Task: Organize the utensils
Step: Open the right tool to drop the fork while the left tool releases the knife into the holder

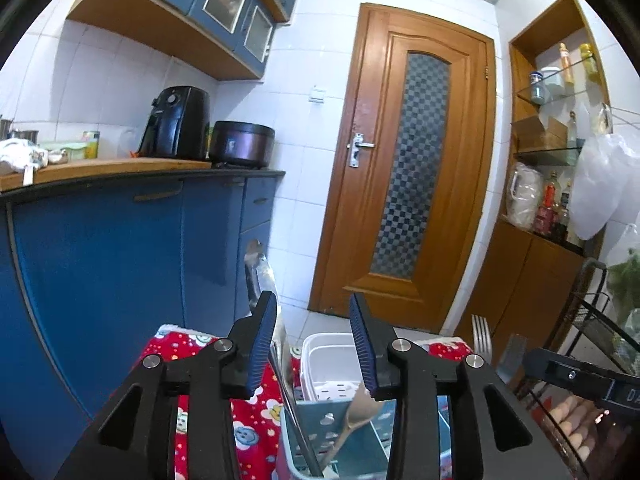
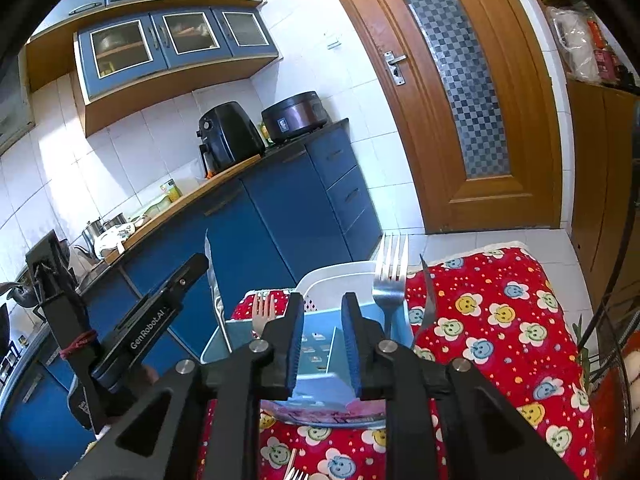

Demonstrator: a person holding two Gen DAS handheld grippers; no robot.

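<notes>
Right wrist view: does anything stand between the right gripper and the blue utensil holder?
Nothing visible does. The blue utensil holder sits directly ahead of the right gripper, whose fingers are open; the fork stands in it, to one side.

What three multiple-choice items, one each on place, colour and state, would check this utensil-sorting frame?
1. Where does the metal fork stand?
A. flat on the cloth
B. upright in the blue caddy
C. on the counter

2. What is the main colour of the patterned cloth?
A. green
B. red
C. grey

3. How is the right gripper?
A. open with no utensil between its fingers
B. clamped on a fork
C. clamped on a knife

Answers: 1 B, the fork's tines point up above the caddy rim. 2 B, the cloth is red with smiley flowers. 3 A, a clear gap between the pads shows only the caddy behind.
</notes>
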